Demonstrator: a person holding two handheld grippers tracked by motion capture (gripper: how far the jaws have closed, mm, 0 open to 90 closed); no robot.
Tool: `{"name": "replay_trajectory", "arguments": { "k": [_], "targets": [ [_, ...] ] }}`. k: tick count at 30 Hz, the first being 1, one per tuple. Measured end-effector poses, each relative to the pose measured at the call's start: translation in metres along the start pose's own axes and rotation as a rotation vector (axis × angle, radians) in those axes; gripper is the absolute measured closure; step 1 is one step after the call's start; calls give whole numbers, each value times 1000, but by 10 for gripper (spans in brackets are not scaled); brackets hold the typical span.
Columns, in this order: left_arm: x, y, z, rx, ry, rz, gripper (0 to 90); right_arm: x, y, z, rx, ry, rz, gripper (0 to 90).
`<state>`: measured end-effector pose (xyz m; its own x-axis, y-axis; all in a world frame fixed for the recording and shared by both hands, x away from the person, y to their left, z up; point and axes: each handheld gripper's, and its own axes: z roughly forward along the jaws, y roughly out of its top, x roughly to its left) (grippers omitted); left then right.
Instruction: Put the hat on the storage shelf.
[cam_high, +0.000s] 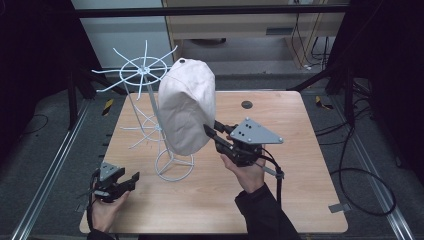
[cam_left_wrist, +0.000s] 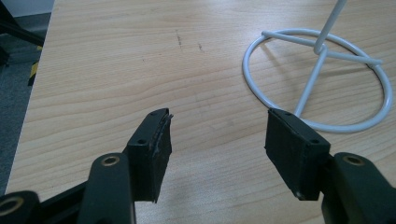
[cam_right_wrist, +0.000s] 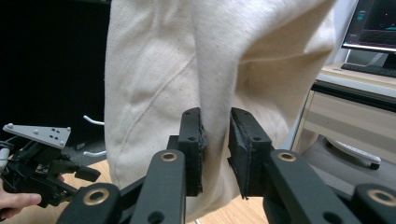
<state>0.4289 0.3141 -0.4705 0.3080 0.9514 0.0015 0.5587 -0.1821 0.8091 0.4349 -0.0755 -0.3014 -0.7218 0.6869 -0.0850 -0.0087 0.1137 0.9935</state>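
A cream cloth cap (cam_high: 186, 105) hangs over a white wire stand (cam_high: 145, 72) whose ring base (cam_high: 174, 165) rests on the wooden table (cam_high: 280, 200). My right gripper (cam_high: 212, 127) is at the cap's lower right edge. In the right gripper view its jaws (cam_right_wrist: 217, 126) stand slightly apart with a fold of the cloth (cam_right_wrist: 163, 70) hanging between them, and the pads do not press on it. My left gripper (cam_high: 131, 177) is held low near the table's front left corner. It is open and empty (cam_left_wrist: 217, 130), pointing toward the stand's ring base (cam_left_wrist: 308, 86).
A small black round insert (cam_high: 246, 104) sits in the far part of the table. Metal rails run along the floor on both sides, with cables at the right. A desk with a monitor (cam_right_wrist: 373, 23) stands behind the cap in the right gripper view.
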Motion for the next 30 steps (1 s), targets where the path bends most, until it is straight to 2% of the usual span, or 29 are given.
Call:
{"name": "replay_trajectory", "arguments": {
  "k": [3,6,7,8,10,13,16,17,18,20,21,22,24,25,26,30],
  "targets": [
    [0,0,0,6,-1,5,408,-3,-3,-3,-1,-4,8,700],
    [0,0,0,2,-1,0,407,-6,-7,-9,-5,-17,20,605],
    [0,0,0,2,-1,0,406,-6,-7,-9,-5,-17,20,605],
    [0,0,0,4,-1,3,405,-9,-12,-14,-10,-30,38,536],
    [0,0,0,3,-2,2,404,-11,-14,-15,-10,-37,42,507],
    [0,0,0,1,-4,2,401,-20,-28,-27,16,-68,72,411],
    [0,0,0,2,-6,1,395,-29,-42,-37,63,-104,90,349],
    [0,0,0,2,-6,1,393,-29,-42,-37,63,-104,90,349],
    [0,-1,0,3,-8,4,391,-37,-56,-45,105,-129,102,327],
    [-1,-1,1,4,-9,2,386,-45,-68,-52,135,-147,122,307],
    [-1,-1,1,4,-9,2,384,-45,-68,-52,135,-147,122,307],
    [-1,-1,2,3,-11,3,382,-55,-85,-61,183,-166,158,284],
    [-1,-1,2,10,-14,9,375,-63,-101,-69,218,-195,182,266],
    [-1,-1,2,10,-14,9,373,-63,-101,-69,218,-195,182,266],
    [-1,-1,3,9,-18,5,368,-71,-117,-76,262,-226,205,246],
    [-1,-1,5,17,-29,7,346,-86,-148,-87,342,-277,245,212]
  ]
}}
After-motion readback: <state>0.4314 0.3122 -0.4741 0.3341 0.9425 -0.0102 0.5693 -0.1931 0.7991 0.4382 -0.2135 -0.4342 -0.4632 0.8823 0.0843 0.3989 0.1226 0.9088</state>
